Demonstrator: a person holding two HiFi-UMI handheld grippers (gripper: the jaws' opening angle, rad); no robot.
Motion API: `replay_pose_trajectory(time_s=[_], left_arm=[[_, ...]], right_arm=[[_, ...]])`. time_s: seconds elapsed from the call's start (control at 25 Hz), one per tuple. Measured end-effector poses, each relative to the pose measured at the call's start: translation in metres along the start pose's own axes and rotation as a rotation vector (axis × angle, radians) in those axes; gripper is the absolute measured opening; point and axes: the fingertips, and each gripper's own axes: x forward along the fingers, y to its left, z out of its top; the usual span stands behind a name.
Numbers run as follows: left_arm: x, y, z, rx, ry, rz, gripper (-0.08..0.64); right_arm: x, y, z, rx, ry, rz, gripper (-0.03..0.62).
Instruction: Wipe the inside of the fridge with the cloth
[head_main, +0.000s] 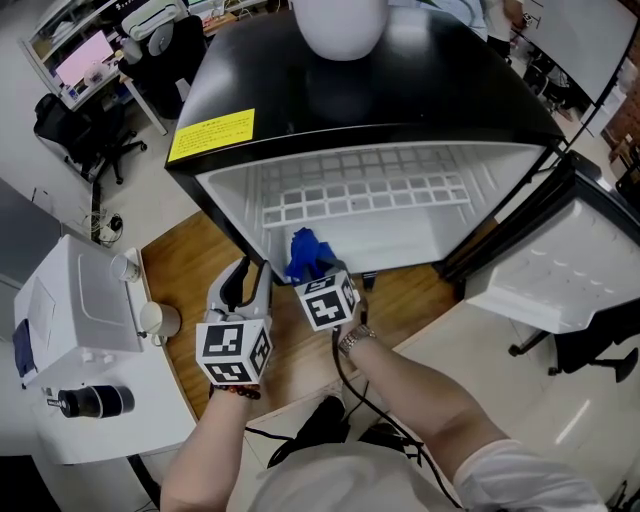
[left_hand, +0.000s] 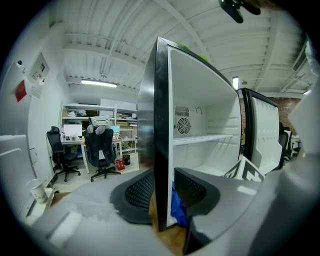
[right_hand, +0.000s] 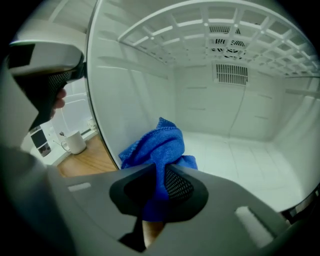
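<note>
In the head view the right gripper's (head_main: 315, 268) jaws lie under its cube (head_main: 328, 298), so we can't see them there. The label (head_main: 211, 134) on the fridge (head_main: 350, 100) bears print too small for us to read. The door (head_main: 560, 270) runs off the right edge and the machine (head_main: 70, 330) off the left. In the left gripper view the fridge's side wall fills the gap between the left gripper's (left_hand: 162, 192) jaws and hides most of the cloth (left_hand: 177, 207); we see only a blue scrap. In the right gripper view the jaws cover the cloth's lower end, and the picture's left edge cuts off the left gripper.
</note>
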Motion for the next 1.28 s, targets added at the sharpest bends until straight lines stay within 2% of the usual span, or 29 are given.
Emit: replay_pose_trajectory(time_s=[0.4,0.88,1.28], left_arm=[[0.000,0.000,-0.001,-0.017,-0.002,0.011,0.129],[-0.001,0.001,-0.001,-0.023,0.005,0.019,0.129],[-0.003,-0.004,-0.005,0.000,0.019,0.013,0.120]], right_arm=[[-0.024,-0.057,-0.014,0.034,-0.008,-0.100,0.049],[-0.065,-0.154,-0.036,0.093,-0.003,-0.260,0.049],[-0.092,-0.212,-0.051,0.130,0.020,-0.370,0.049]])
